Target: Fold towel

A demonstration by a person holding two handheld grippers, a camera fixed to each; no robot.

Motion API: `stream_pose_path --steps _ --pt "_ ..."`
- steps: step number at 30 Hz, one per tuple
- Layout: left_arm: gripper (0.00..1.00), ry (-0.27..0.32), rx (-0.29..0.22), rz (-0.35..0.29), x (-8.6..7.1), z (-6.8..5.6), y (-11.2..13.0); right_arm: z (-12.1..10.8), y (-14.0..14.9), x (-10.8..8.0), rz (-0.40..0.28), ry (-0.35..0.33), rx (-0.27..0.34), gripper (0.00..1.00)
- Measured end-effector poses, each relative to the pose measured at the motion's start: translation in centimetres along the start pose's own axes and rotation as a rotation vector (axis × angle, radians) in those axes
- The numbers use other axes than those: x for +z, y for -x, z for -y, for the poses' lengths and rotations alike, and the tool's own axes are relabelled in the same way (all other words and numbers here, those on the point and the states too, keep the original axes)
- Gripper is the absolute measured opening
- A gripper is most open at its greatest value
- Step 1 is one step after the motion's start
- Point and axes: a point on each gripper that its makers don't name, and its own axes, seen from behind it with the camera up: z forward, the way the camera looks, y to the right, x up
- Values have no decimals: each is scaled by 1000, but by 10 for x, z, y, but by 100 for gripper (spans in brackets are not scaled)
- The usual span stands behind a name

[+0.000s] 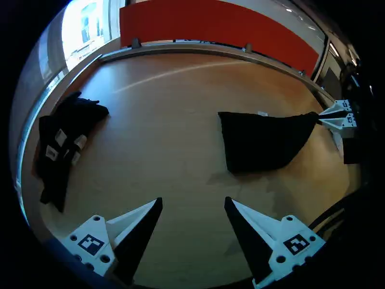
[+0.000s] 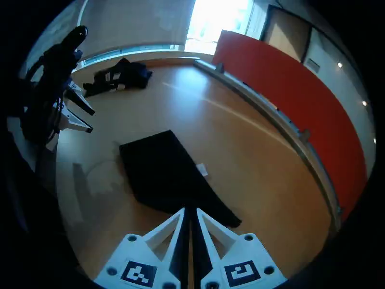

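A black towel [image 1: 262, 142] [image 2: 163, 173] lies partly folded on the wooden table [image 1: 168, 120], with a small white tag at its edge. My right gripper [image 2: 190, 212] is shut on the towel's near corner; in the left gripper view that right gripper [image 1: 320, 118] holds the corner slightly raised at the far right. My left gripper [image 1: 192, 200] stands open above bare table, a short way in front of the towel and touching nothing. In the right gripper view the left gripper [image 2: 92, 121] sits at the upper left, held by a dark-gloved hand [image 2: 53, 72].
A heap of black cloths with white tags [image 1: 65, 139] [image 2: 120, 74] lies near the table's window-side edge. A red partition [image 1: 216, 26] [image 2: 298, 106] with a metal rail runs along the far edge. Bright windows stand behind.
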Motion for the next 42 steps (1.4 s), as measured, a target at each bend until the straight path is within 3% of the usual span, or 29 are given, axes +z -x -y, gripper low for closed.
stream_pose_path --steps 14,23,36,42 --pt "96 4 -22 -9 -4 1 -2 3 -34 8 -35 -16 -56 2" --pt "96 -11 -55 -19 -16 10 0 18 -58 33 -35 -66 -109 2" --pt "96 -54 -151 -37 -38 28 20 79 -88 88 -27 -196 -189 2" --pt "96 -68 -179 -40 -42 32 28 113 -83 115 -1 -254 -211 2"
